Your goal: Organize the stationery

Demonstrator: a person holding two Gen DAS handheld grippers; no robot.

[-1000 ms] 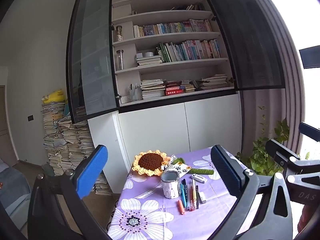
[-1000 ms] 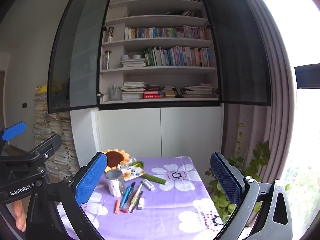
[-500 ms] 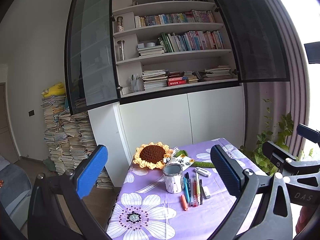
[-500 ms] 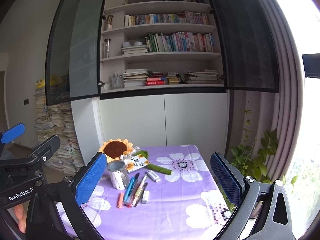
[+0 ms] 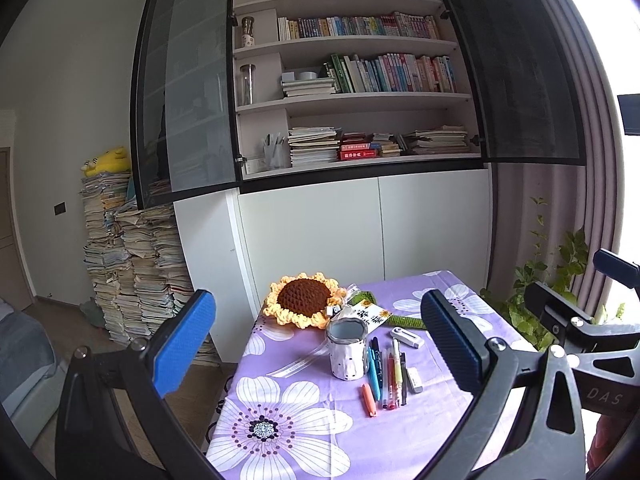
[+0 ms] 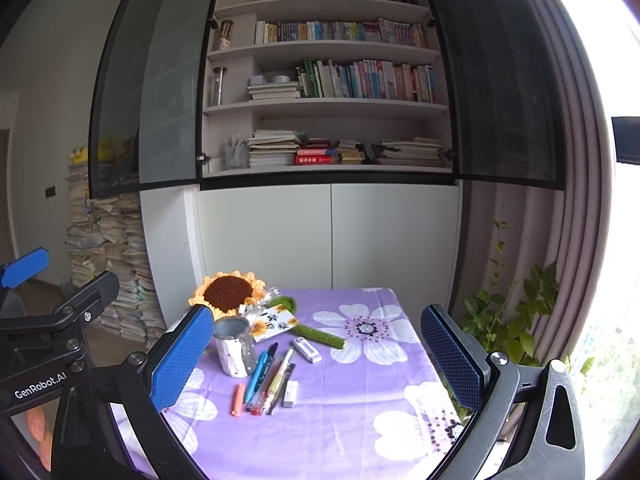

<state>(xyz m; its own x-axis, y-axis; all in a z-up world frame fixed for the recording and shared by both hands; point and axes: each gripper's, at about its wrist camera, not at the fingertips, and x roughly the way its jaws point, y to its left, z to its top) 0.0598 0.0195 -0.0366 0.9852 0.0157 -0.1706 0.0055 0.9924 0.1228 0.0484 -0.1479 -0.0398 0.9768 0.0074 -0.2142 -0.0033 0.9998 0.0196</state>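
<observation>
A white dotted pen cup (image 5: pixel 346 350) (image 6: pixel 234 346) stands upright on the purple flowered tablecloth (image 5: pixel 304 432) (image 6: pixel 360 412). Right of it lie several pens in a row (image 5: pixel 386 372) (image 6: pixel 266 376), an orange marker (image 5: pixel 369 399) (image 6: pixel 238 398), a white eraser (image 5: pixel 415 379) (image 6: pixel 290 392) and a white correction tape (image 5: pixel 406 337) (image 6: pixel 307 349). My left gripper (image 5: pixel 320 344) is open and empty, held well above and short of the table. My right gripper (image 6: pixel 320 354) is open and empty, at about the same height. Each gripper's body shows at the edge of the other's view.
A crocheted sunflower (image 5: pixel 304 300) (image 6: pixel 228 292) with a card (image 6: pixel 275 322) and green stem (image 6: pixel 320 334) lies behind the cup. Behind the table stands a white cabinet (image 5: pixel 360 232) with open glass-door bookshelves. Stacked papers (image 5: pixel 132 264) stand left; a plant (image 6: pixel 516 312) and curtain stand right.
Both grippers have tilted downward and moved nearer the table, so the cup and pens sit higher and larger in both views. Both grippers stayed open.
</observation>
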